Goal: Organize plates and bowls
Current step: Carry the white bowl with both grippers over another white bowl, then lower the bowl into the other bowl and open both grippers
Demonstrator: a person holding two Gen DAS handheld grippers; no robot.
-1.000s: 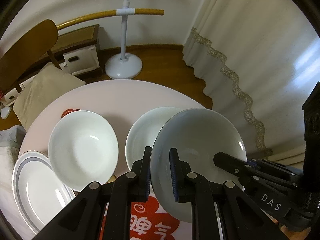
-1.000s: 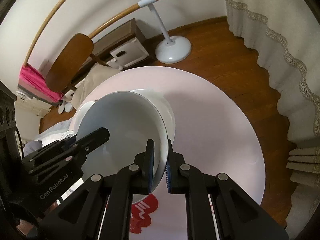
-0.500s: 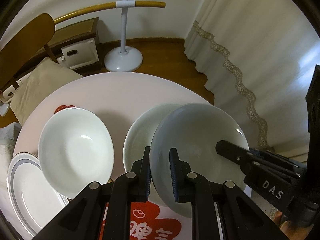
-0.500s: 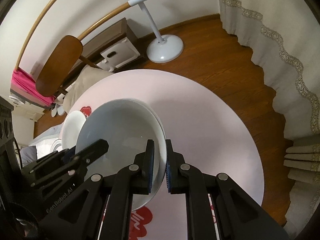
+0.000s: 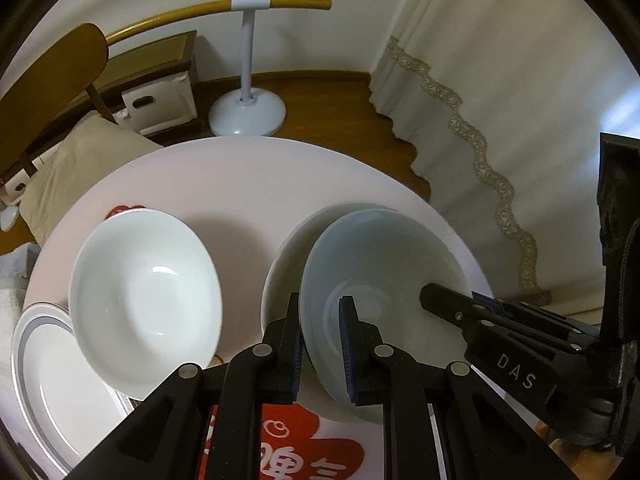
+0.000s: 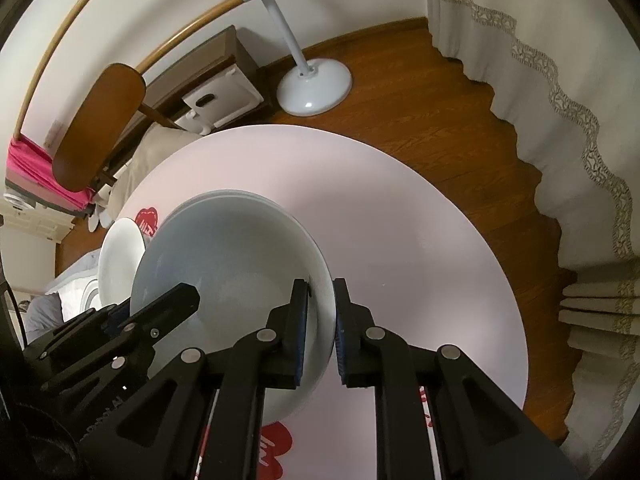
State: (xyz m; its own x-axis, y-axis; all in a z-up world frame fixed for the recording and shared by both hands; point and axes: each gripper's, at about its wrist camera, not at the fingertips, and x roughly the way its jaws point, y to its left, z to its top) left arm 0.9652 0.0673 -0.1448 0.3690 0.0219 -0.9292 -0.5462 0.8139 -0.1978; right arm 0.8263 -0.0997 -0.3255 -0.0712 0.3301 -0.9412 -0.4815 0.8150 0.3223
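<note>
Steeply downward, both grippers (image 5: 319, 344) (image 6: 320, 332) on bowl (image 5: 384, 280).

— How many dishes do you see?
— You've got three bowls: one alone (image 5: 146, 300); one held (image 5: 384, 280); one beneath it (image 5: 288, 264); one rimmed plate (image 5: 52, 380); one table (image 5: 240, 184); two grippers (image 5: 320, 344) (image 6: 320, 324).

Pale-blue bowl (image 5: 384, 276): upright, nested over white bowl (image 5: 288, 264). Second white bowl (image 5: 144, 300): upright, overlapping grey-rimmed plate (image 5: 48, 392), left.
</note>
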